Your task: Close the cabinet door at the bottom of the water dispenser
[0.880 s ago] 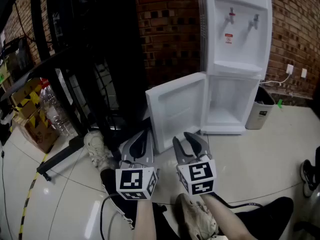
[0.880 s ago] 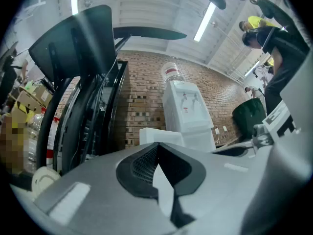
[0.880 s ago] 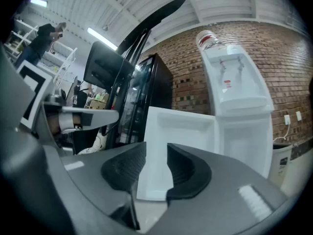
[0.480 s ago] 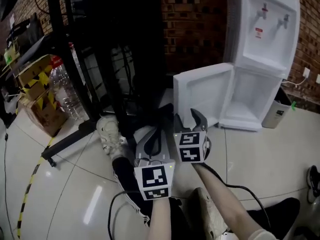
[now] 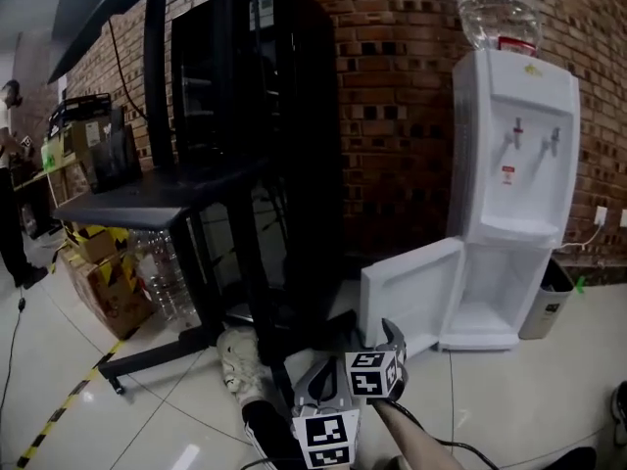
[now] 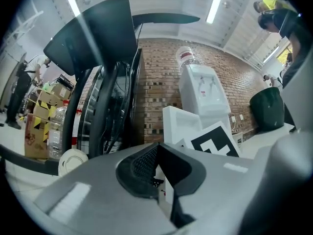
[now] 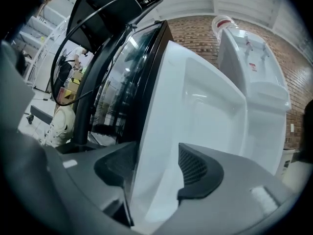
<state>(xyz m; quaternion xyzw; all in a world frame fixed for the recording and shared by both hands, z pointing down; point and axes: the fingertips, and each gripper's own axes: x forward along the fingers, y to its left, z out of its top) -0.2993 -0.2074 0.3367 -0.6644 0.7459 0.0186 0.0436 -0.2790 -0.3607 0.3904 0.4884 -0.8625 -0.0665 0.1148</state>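
The white water dispenser [image 5: 514,164] stands against the brick wall with a bottle on top. Its bottom cabinet door [image 5: 411,297] hangs wide open to the left, inner face showing. My right gripper [image 5: 392,339] is at the door's lower free edge. In the right gripper view the door [image 7: 195,111] has its edge between the open jaws of that gripper [image 7: 156,163]; the right pad [image 7: 195,168] stands off the inner face. My left gripper [image 5: 318,385] sits lower and nearer me. In the left gripper view its jaws [image 6: 156,146] meet at the tips with nothing between them.
A tall black rack [image 5: 255,145] and a black table [image 5: 147,204] stand left of the door. Cardboard boxes [image 5: 108,292] and water bottles [image 5: 162,282] sit under the table. A small bin [image 5: 549,311] stands right of the dispenser. A white shoe [image 5: 240,360] is near the grippers.
The head view has tilted up, bringing the whole dispenser and bottle into sight. My right gripper has reached forward to the door's free edge. The left gripper stays behind it.
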